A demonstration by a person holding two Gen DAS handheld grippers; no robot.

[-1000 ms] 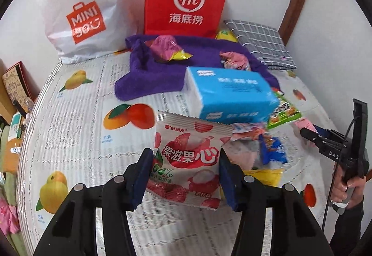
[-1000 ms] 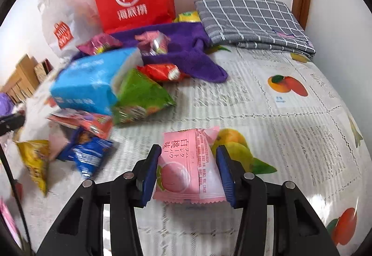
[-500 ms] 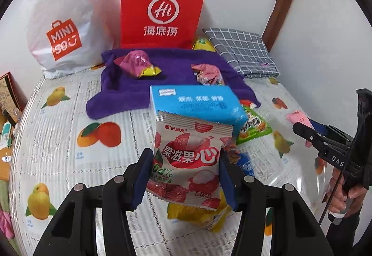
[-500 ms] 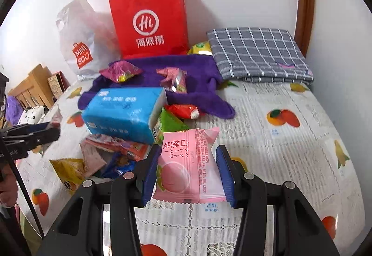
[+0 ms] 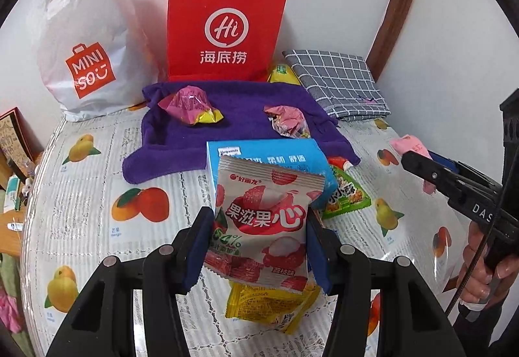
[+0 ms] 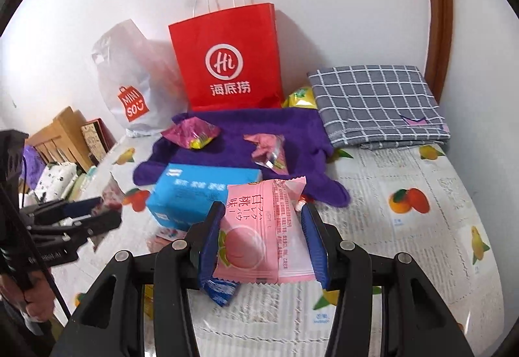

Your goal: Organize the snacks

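- Snacks: two packets on the purple towel [image 5: 233,117], upper centre, look sorted
- lychee packet [image 5: 262,220] clamped in left gripper [image 5: 259,246], lower centre
- peach packet [image 6: 259,233] clamped in right gripper [image 6: 262,246]
- yellow packet [image 5: 269,305] and green packet [image 5: 347,195] left loose on the table

White-and-red lychee snack packet [image 5: 261,224] hangs upright at lower centre of the left view, off the table. Pink peach packet [image 6: 259,233] sits lower centre of the right view, likewise raised, back seam showing.
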